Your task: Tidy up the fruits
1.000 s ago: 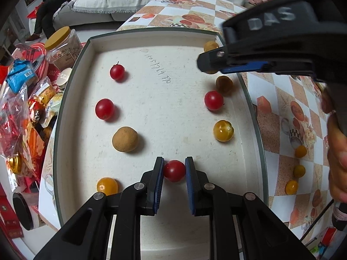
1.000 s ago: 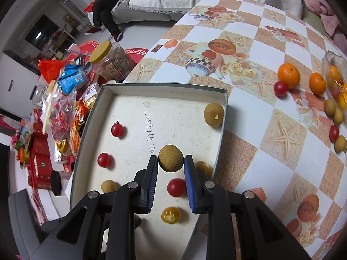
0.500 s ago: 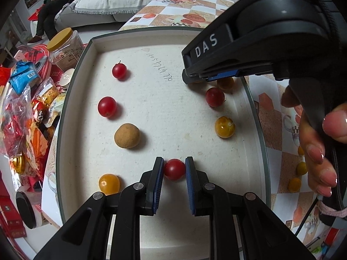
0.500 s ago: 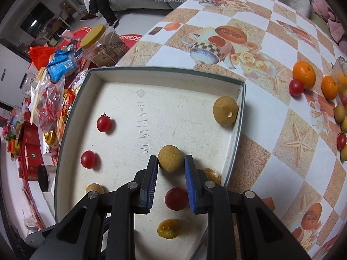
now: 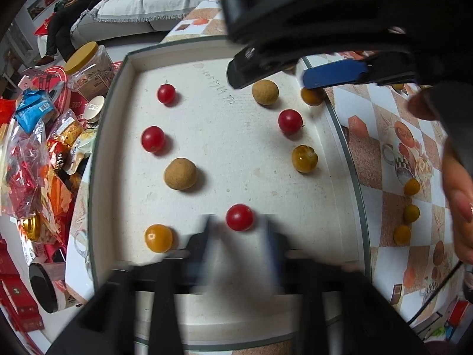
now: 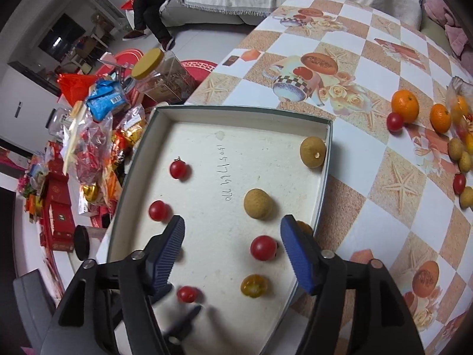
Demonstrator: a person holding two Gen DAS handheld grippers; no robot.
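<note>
I count four red tomatoes (image 5: 239,217), three tan longans (image 5: 180,173) and three yellow fruits (image 5: 158,237) in the tray (image 5: 97,159); left hand-held gripper (image 5: 239,236) and right hand-held gripper (image 6: 232,251) both spread, released.

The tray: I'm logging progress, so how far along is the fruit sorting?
Partly done. The tray already holds red tomatoes, yellow ones and brown longans, among them a tomato and a longan lying free. Nothing is in hand: the left gripper and right gripper are both open. Oranges and more small fruit remain on the tablecloth.
</note>
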